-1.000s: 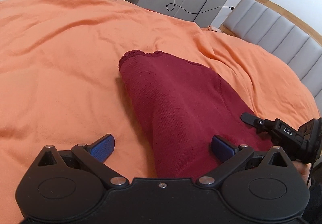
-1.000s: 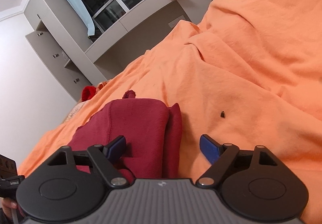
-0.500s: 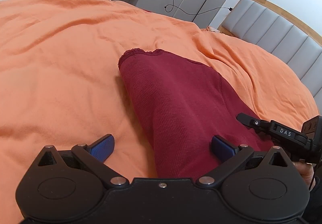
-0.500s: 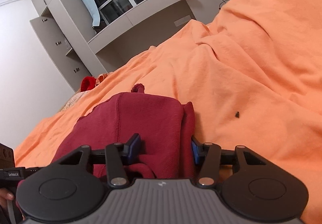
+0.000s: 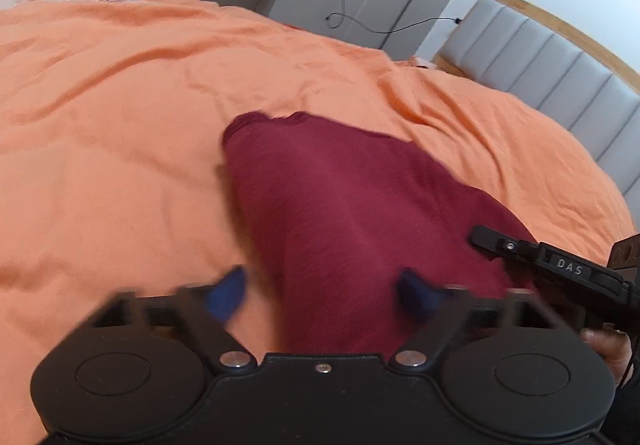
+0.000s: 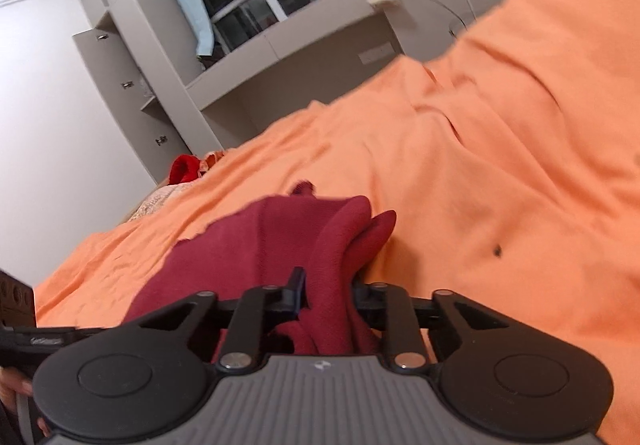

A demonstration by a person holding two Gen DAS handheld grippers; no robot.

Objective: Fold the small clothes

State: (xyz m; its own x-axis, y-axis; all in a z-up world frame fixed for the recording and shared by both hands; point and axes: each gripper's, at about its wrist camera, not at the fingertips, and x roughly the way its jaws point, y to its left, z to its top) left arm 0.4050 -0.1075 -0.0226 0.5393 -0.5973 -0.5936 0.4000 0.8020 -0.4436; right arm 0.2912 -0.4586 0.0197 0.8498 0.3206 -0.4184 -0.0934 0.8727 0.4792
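Observation:
A dark red knit garment [image 5: 344, 213] lies folded lengthwise on the orange bedspread [image 5: 120, 105]. My left gripper [image 5: 324, 295] is open, its blue fingertips [image 5: 228, 291] straddling the garment's near end; the image is blurred by motion. My right gripper [image 6: 326, 291] is shut on a bunched edge of the dark red garment [image 6: 280, 241] and lifts it slightly off the bed. The right gripper's body also shows in the left wrist view [image 5: 560, 269] at the garment's right side.
A grey padded headboard [image 5: 560, 77] stands at the right. A grey desk and shelf unit [image 6: 280, 45] with clothes and a cable runs along the far side. A bright red item [image 6: 184, 169] lies at the bed's far corner. A small dark speck [image 6: 497, 251] sits on the bedspread.
My right gripper closed on the garment's edge and raised it. My left gripper's fingers have narrowed around the near end and it is moving.

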